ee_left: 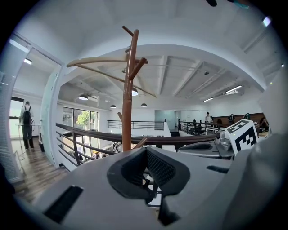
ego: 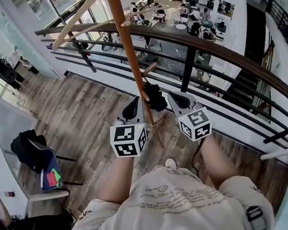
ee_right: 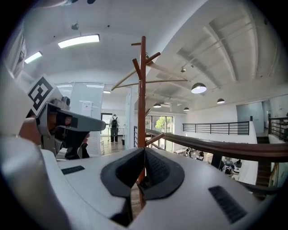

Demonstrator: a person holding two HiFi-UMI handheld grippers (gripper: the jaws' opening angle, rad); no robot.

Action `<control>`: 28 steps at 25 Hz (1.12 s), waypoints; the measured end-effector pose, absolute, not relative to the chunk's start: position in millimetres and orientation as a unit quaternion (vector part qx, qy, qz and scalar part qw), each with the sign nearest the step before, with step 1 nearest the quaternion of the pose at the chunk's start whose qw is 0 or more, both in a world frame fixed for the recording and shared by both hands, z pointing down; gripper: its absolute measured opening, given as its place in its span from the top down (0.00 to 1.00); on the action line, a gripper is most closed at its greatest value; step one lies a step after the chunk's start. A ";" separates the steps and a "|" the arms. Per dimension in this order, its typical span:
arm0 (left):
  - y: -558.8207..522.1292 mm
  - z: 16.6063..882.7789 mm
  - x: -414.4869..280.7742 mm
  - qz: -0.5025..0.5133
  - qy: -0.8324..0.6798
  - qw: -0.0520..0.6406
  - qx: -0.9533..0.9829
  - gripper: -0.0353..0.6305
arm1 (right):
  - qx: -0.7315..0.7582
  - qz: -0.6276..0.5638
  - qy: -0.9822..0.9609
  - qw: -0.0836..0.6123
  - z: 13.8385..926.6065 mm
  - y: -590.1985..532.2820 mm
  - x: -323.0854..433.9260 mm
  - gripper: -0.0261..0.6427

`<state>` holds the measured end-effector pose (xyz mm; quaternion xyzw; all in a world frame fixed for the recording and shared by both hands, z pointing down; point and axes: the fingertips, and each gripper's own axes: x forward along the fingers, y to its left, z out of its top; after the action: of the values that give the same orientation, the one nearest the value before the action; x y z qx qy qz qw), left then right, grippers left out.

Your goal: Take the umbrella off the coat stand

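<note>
Step in hand: approach. Both grippers are level in front of the coat stand (ego: 128, 53), one on each side of its pole. Nothing is grasped yet.
Umbrella (ego: 155, 97): a folded black bundle hanging low against the pole, between the two grippers and not yet off the stand. How it is hooked on cannot be made out.
Left gripper (ego: 132, 106): clenched, pads together, empty.
Right gripper (ego: 181, 99): clenched, pads together, empty.
Next move (judgement): release one gripper's jaws, bring them round the bundle and close on it. Then lift it clear of whatever peg carries it and draw it away from the pole.
Head view only: shows the umbrella, its place between the grippers, and the railing (ego: 213, 51) just behind the stand.
Gripper views only: show the pads meeting and the stand's top with a pale hanger (ee_left: 96, 62). The umbrella sits below each gripper body, out of sight.
</note>
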<state>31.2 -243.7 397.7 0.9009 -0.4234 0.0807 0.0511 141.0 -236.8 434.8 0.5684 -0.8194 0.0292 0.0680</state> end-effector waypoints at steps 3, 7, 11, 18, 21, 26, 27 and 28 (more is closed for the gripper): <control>-259.0 413.6 34.7 0.089 -0.443 0.062 0.890 0.94 | 0.548 0.028 -0.833 0.065 446.4 -258.9 149.8 0.96; -273.8 429.1 33.1 0.093 -0.469 0.074 0.875 0.94 | 0.516 0.037 -0.853 0.070 466.0 -283.7 152.1 0.96; -285.9 436.1 31.9 0.103 -0.485 0.082 0.865 0.94 | 0.472 0.051 -0.875 0.091 482.7 -306.1 148.1 0.96; -312.2 428.9 34.1 0.121 -0.502 0.095 0.851 0.94 | 0.416 0.081 -0.897 0.123 500.3 -347.4 157.9 0.96; -320.7 434.6 24.7 0.126 -0.507 0.099 0.847 0.94 | 0.406 0.103 -0.903 0.099 507.6 -362.0 155.3 0.96; -335.6 440.6 16.5 0.131 -0.508 0.103 0.845 0.94 | 0.384 0.110 -0.909 0.120 527.8 -379.1 144.5 0.82; -338.5 441.5 16.6 0.131 -0.508 0.105 0.845 0.94 | 0.378 0.108 -0.910 0.132 533.0 -382.6 142.3 0.80; -340.6 442.9 16.8 0.132 -0.507 0.108 0.845 0.94 | 0.371 0.105 -0.911 0.145 538.6 -385.1 139.6 0.78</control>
<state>16.8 -340.6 442.9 0.8452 -0.5067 0.1318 0.1076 139.6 -385.1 538.6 0.3712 -0.9111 0.1053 0.1448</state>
